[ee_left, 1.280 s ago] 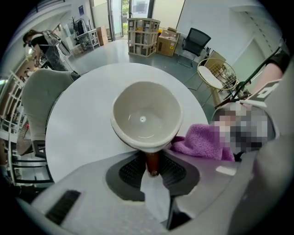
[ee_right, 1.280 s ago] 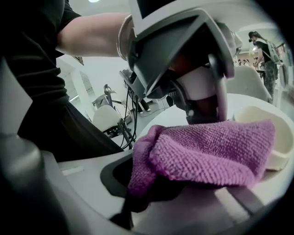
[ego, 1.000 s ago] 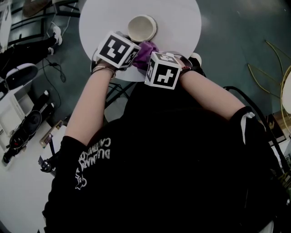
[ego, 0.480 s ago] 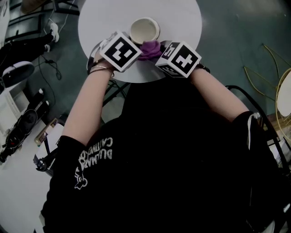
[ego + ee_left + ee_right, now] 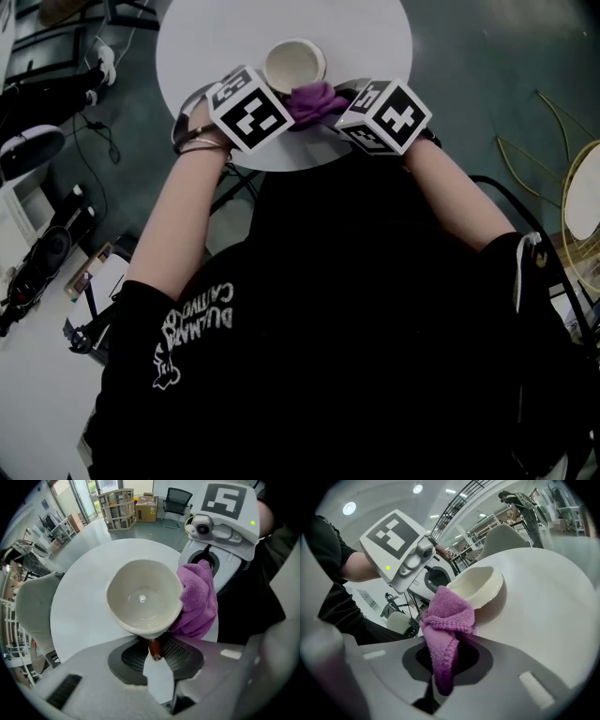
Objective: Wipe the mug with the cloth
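Left gripper view shows your left gripper (image 5: 154, 652) pinching the mug (image 5: 143, 597) by its handle (image 5: 154, 648), so it stays put on the table (image 5: 75, 620). Your right gripper (image 5: 440, 672) squeezes the purple cloth (image 5: 447, 620) against the mug's side to rub it. A second ago that gripper sat closer to you.

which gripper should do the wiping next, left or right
Right. The right gripper is shut on the purple cloth, which touches the side of the mug. The left gripper is clamped on the handle, steadying the mug.
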The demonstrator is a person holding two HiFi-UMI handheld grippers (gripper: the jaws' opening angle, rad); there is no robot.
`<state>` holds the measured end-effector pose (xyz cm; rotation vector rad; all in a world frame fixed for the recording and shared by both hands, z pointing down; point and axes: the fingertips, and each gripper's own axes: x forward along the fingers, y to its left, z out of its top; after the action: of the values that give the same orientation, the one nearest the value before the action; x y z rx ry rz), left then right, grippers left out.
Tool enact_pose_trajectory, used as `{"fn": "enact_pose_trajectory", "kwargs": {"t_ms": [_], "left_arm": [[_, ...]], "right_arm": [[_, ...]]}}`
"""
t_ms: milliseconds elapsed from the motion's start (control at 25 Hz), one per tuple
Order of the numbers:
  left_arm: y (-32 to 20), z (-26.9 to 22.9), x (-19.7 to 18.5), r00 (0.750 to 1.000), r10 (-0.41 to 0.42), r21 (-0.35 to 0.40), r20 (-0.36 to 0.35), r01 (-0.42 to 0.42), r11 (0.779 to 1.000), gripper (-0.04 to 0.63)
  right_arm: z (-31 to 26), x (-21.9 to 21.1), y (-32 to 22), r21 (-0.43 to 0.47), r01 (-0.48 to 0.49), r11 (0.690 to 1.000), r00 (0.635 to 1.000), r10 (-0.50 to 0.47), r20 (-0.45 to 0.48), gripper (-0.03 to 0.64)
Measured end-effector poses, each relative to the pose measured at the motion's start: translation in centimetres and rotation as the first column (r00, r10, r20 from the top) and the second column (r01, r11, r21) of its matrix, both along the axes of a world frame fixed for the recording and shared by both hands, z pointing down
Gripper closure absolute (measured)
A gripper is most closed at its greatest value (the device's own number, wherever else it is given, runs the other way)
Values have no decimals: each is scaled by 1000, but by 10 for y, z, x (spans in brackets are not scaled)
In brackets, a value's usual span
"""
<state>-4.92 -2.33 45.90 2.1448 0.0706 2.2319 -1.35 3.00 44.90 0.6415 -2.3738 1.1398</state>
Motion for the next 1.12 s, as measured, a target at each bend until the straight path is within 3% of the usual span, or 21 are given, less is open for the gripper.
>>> {"fn": "enact_pose_trajectory", "kwargs": {"t_ms": [440,720,1120], "left_arm": [[-6,-2,3,999,36,5,-12,-36,999,516],[-5,0,5,996,69,10,-62,-68,998,518],[-3,0,4,989,128,42,-68,-125,991,518]], "right_arm": [[0,29,-8,-50,-23,998,999,21,-38,577],[0,49,-19,-82,-115,990,992,110,-63,577],[0,64,-33,-55,-169,984,975,158,-158,577]]}}
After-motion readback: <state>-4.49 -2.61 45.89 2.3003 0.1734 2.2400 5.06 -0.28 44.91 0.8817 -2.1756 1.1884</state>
